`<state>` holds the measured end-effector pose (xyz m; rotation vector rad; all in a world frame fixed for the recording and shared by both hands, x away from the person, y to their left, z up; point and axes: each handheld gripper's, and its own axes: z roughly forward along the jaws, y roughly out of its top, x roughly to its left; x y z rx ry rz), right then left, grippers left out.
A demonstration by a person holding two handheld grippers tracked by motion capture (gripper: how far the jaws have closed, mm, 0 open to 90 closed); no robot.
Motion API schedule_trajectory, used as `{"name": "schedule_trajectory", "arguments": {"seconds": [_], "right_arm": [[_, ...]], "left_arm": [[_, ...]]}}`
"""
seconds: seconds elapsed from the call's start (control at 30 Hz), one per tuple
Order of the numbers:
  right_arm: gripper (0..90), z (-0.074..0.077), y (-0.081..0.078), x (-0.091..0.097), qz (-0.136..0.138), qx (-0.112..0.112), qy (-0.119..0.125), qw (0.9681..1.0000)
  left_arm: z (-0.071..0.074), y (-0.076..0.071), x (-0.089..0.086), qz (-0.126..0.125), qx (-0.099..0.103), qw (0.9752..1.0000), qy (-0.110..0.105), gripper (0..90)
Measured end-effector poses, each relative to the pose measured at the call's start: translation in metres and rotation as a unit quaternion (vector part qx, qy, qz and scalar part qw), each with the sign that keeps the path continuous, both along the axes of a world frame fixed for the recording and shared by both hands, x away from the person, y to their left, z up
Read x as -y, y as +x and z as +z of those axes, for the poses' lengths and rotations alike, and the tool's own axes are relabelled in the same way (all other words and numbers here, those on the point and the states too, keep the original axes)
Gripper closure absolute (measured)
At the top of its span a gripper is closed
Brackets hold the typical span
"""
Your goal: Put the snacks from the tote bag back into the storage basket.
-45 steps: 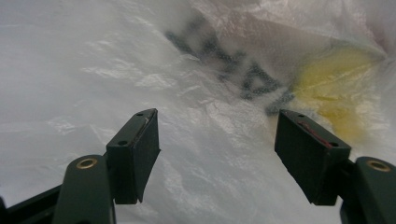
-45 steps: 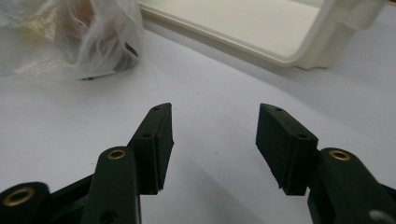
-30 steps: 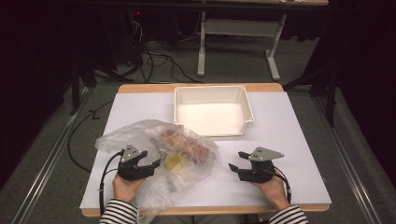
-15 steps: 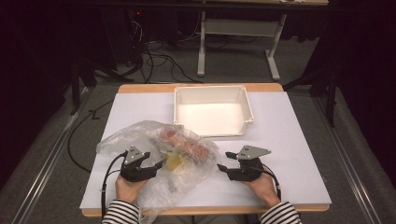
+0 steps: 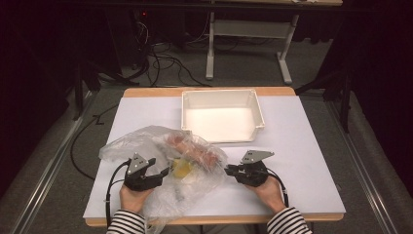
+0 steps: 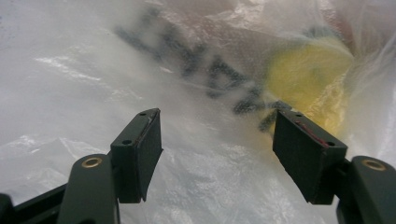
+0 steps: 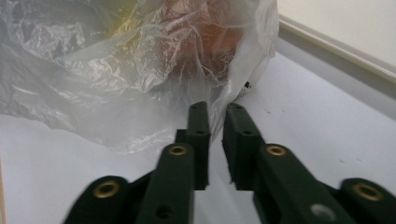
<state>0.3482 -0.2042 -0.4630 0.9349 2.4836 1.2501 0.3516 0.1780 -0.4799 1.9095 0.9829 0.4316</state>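
Observation:
A crumpled clear plastic bag (image 5: 146,144) lies on the white table near the front left. Inside it sit a yellow item (image 5: 182,169) and a reddish-pink item (image 5: 192,148). My left gripper (image 5: 163,174) rests at the bag's left side, open. In the left gripper view the bag's film (image 6: 93,70) and the yellow item (image 6: 308,70) lie just beyond its wide-spread jaws (image 6: 217,140). My right gripper (image 5: 229,169) is at the bag's right edge. Its jaws (image 7: 215,112) have just been closing and now pinch the edge of the bag (image 7: 116,70).
An empty white bin (image 5: 221,92) stands at the back middle of the table, and its rim (image 7: 336,42) is close on the right in the right gripper view. Bare tabletop (image 5: 302,146) stretches to the right. Cables and desk legs are on the floor beyond.
My right gripper has moved left to the bag's right edge and its jaws have closed on the film. The left gripper has stayed where it was.

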Motion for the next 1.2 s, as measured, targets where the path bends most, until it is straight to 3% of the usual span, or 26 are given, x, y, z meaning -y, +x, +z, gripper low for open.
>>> {"name": "schedule_trajectory", "arguments": {"seconds": [0.03,0.17,0.27,0.43,0.57,0.83,0.87,0.9,1.03,1.2], "right_arm": [[90.0,0.0,0.0,0.0,0.003,0.003,-0.002,1.0],[90.0,0.0,-0.002,0.0,0.004,0.008,-0.006,0.9999],[90.0,0.001,-0.003,0.003,-0.001,0.013,-0.014,0.9998],[90.0,0.0,-0.004,0.016,-0.017,0.009,-0.015,0.9997],[90.0,0.0,-0.002,0.027,-0.026,-0.002,-0.001,0.9997],[90.0,0.0,0.001,0.043,-0.042,-0.009,-0.007,0.9991],[90.0,-0.001,0.003,0.05,-0.045,-0.022,0.005,0.9988],[90.0,-0.001,0.004,0.053,-0.049,-0.027,0.009,0.9984],[90.0,-0.001,0.004,0.063,-0.06,-0.032,0.012,0.9976],[90.0,-0.001,0.004,0.076,-0.083,-0.025,0.007,0.9962]], "left_arm": [[0.001,0.0,0.0,0.001,0.001,1.0,0.0,33.3],[0.006,-0.002,-0.001,0.0,0.006,1.0,0.0,33.1],[0.015,-0.005,0.001,0.0,0.017,0.9997,0.017,33.0],[0.026,-0.006,0.003,-0.003,0.024,0.9994,0.024,33.2],[0.03,-0.003,0.002,-0.001,0.019,0.9997,0.015,34.6],[0.036,-0.004,0.001,0.002,0.019,0.9997,0.013,35.5],[0.039,-0.005,0.001,-0.001,0.012,0.9999,-0.001,35.7],[0.039,-0.005,0.001,-0.001,0.012,0.9999,-0.001,35.8],[0.044,-0.005,0.003,-0.001,0.019,0.9998,0.008,35.9],[0.044,-0.002,0.005,-0.001,0.017,0.9998,0.005,35.6]]}}
